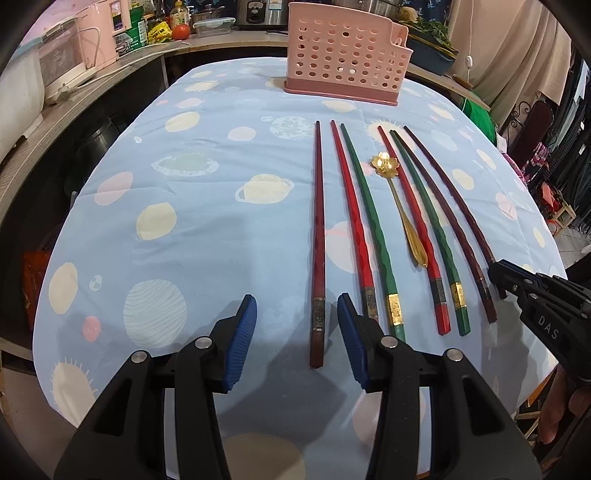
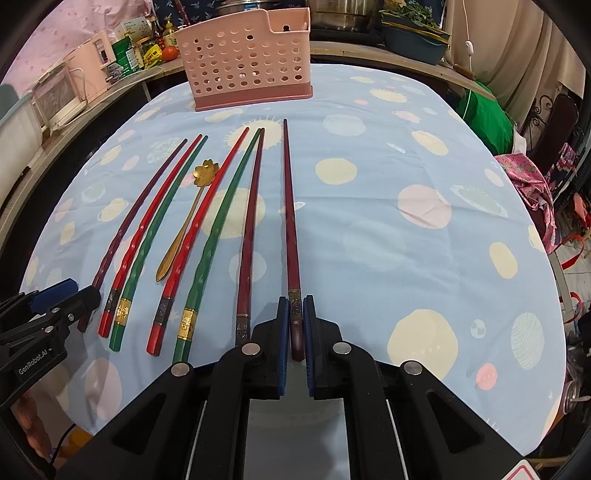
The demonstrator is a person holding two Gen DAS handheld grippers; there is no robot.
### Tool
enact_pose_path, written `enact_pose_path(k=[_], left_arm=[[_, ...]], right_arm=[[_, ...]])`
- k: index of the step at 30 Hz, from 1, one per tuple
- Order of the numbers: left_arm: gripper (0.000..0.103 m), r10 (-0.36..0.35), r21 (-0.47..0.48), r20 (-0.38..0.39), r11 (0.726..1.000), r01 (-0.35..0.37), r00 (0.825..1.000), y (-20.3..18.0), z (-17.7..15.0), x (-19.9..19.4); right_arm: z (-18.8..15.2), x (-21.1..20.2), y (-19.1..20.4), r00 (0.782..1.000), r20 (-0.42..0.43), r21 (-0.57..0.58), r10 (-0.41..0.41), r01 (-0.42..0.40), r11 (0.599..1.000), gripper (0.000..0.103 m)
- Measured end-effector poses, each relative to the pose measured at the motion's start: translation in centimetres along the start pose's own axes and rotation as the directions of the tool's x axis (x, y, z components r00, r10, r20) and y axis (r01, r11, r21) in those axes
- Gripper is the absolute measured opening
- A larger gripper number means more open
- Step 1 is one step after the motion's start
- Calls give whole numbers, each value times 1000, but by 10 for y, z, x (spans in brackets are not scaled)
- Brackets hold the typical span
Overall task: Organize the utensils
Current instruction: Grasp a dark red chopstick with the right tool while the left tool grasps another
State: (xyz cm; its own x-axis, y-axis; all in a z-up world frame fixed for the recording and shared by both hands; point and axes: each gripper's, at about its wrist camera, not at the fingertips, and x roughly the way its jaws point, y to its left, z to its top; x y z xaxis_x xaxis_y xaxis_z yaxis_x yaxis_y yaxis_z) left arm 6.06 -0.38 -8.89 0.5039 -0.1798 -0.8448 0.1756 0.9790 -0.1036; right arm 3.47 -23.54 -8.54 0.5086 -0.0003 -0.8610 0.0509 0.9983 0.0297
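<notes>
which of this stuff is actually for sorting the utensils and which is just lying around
For the job: chopsticks, spoon, holder, open left tool, right tool shut on the dark red chopstick.

Lying about: tomato, pot, pink appliance, green cloth.

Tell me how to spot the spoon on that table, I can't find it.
On the blue planet-print tablecloth, in front of the pink perforated basket, long chopsticks lie in a row. The spoon lies among them, between a green chopstick and a red chopstick. It is the only gold piece, shorter than its neighbours, with a flower-shaped bowl toward the basket.
</notes>
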Motion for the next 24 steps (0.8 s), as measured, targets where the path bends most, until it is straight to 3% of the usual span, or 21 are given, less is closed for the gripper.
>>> enact_pose_path(k=[6, 8, 18, 24], left_arm=[[26, -4, -8, -2, 1000, 4, 1000, 2, -3, -2], [11, -10, -10, -4, 1000, 10, 1000, 2, -4, -3], [7, -29, -24, 14, 999, 29, 999, 4, -1, -15], [7, -28, -33, 67, 999, 30, 997, 7, 14, -40]], right_arm=[[0, 0, 0, 1000, 0, 0, 1, -1, 1000, 7], [0, 0, 0, 1000, 0, 0, 1, -1, 1000, 7], [1, -13, -2, 999, 29, 7, 13, -13, 1000, 7], [15, -36, -5, 996, 85, 21, 35, -37, 999, 7]])
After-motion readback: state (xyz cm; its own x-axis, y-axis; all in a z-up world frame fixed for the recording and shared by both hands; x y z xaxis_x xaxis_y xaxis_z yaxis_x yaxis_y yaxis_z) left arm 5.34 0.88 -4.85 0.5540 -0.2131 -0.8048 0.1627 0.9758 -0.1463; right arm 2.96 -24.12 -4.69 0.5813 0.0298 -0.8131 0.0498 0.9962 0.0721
